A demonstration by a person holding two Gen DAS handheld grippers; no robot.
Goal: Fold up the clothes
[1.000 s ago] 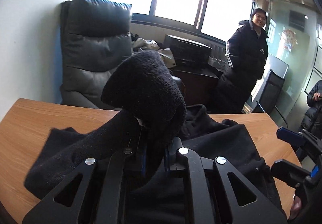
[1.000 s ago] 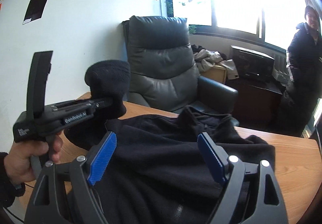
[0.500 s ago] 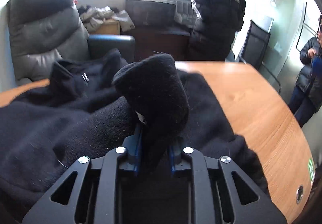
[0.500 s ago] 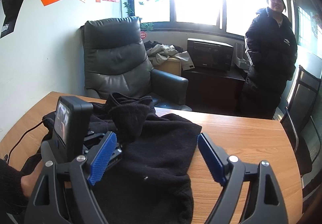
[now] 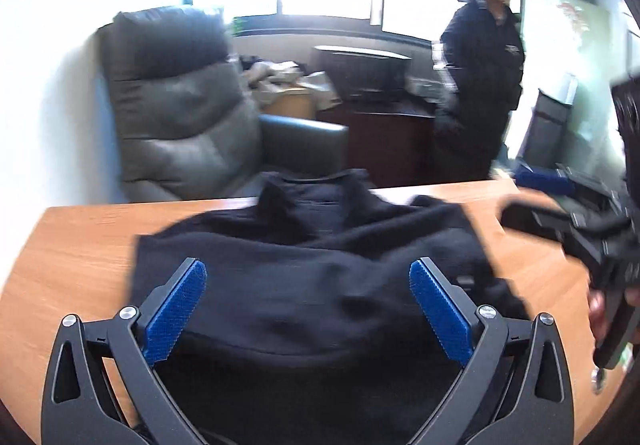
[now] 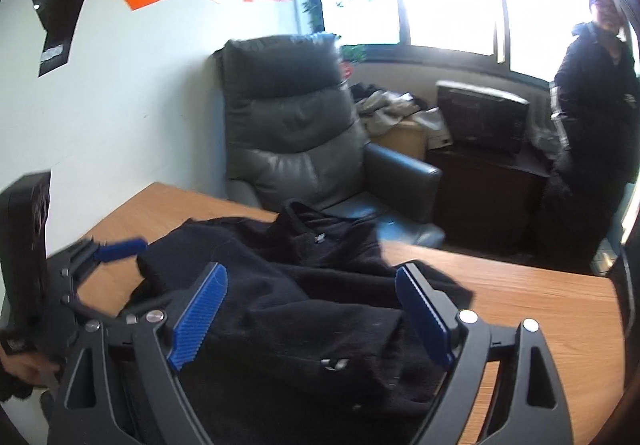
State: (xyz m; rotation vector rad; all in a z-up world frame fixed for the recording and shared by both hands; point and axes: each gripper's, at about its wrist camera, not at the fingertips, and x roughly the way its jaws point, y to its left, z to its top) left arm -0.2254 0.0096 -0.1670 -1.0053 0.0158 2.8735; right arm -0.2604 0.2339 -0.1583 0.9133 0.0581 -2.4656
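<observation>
Left wrist | black fleece (image 5: 320,285) on table (image 5: 80,245), seemingly below spread left tool (image 5: 316,309)

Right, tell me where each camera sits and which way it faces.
Left wrist: on the open left gripper, looking across the black fleece garment toward the grey leather armchair; right gripper at right edge.
Right wrist: on the open right gripper, facing likewise; left gripper at left edge.
Shared: garment, armchair, wooden table.

L gripper (image 5: 308,309) jaws wide apart, nothing between. R gripper (image 6: 312,317) likewise spread, empty.
</observation>
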